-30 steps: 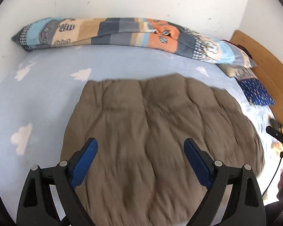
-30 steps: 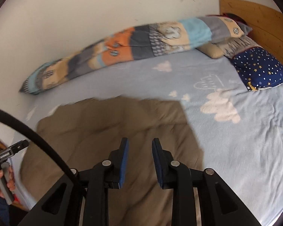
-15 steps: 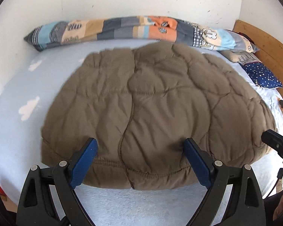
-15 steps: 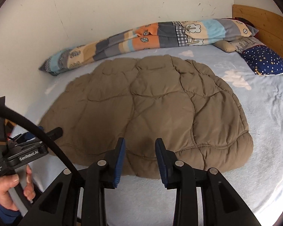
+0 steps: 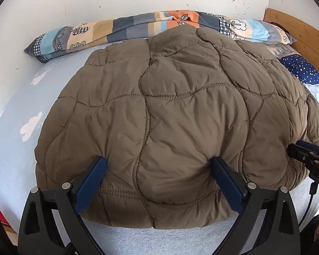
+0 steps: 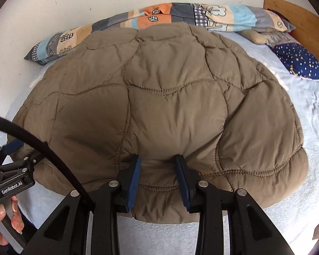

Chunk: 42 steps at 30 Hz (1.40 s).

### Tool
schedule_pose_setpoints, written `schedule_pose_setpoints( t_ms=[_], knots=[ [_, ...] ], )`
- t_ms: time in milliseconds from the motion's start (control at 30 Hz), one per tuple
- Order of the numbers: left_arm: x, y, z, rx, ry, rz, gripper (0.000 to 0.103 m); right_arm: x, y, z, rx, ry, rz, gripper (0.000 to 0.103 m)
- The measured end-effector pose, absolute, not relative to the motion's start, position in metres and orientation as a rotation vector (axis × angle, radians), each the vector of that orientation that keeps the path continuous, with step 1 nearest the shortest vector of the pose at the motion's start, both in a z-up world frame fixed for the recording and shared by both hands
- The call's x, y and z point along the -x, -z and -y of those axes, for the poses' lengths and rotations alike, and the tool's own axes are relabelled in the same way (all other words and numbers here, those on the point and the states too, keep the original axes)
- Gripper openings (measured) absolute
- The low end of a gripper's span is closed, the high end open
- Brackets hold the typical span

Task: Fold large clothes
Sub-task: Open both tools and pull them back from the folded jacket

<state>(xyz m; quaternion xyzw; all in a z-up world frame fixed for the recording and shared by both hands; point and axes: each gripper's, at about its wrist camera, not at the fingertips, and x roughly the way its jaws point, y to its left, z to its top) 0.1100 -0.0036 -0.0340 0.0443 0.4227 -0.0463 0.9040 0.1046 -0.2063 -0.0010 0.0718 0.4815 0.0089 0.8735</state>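
Note:
A large brown quilted jacket (image 5: pixel 170 110) lies spread flat on the light blue bed, hem toward me; it also fills the right wrist view (image 6: pixel 159 97). My left gripper (image 5: pixel 158 165) is wide open, its blue pads resting on either side of a puffed panel near the hem. My right gripper (image 6: pixel 158 162) is partly open, its blue pads straddling a bulge of fabric at the hem without pinching it flat. The left gripper's body (image 6: pixel 12 180) shows at the left edge of the right wrist view, and the right gripper's body (image 5: pixel 308 155) at the right edge of the left wrist view.
A patchwork rolled duvet (image 5: pixel 138 27) lies along the white wall behind the jacket. A navy star pillow (image 6: pixel 299 63) and a wooden headboard (image 6: pixel 297 19) are at the right. The light blue cloud sheet (image 5: pixel 21 114) shows around the jacket.
Both grippers have dropped down and pulled back toward the jacket's near hem, so the jacket fills both views. The right gripper's pads have opened wider around the hem fabric.

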Motion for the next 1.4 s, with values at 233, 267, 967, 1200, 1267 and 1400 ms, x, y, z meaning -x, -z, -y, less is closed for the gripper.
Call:
schedule_pose_setpoints(
  t_ms=[233,267,967,1200,1267,1400],
  knots=[
    [-0.107,0.031,0.004,-0.088,0.095,-0.866,0.100,-0.102,0.003,0.205,-0.155,-0.025,-1.008,0.037],
    [-0.107,0.030,0.003,-0.085,0.094,-0.862,0.100,-0.102,0.003,0.205,-0.155,-0.024,-1.008,0.037],
    [-0.180,0.018,-0.022,0.003,0.082,-0.863,0.100,-0.167,-0.020,0.207,-0.134,-0.010,-0.919,0.050],
    [-0.183,0.023,-0.024,0.024,0.093,-0.881,0.100,-0.174,-0.003,0.207,-0.133,-0.014,-0.972,0.052],
    [-0.174,0.017,-0.025,0.025,0.095,-0.863,0.100,-0.168,-0.006,0.209,-0.138,-0.017,-0.953,0.052],
    [-0.136,-0.006,-0.028,0.043,0.120,-0.774,0.100,-0.138,-0.031,0.214,-0.167,-0.012,-0.871,0.067]
  ],
)
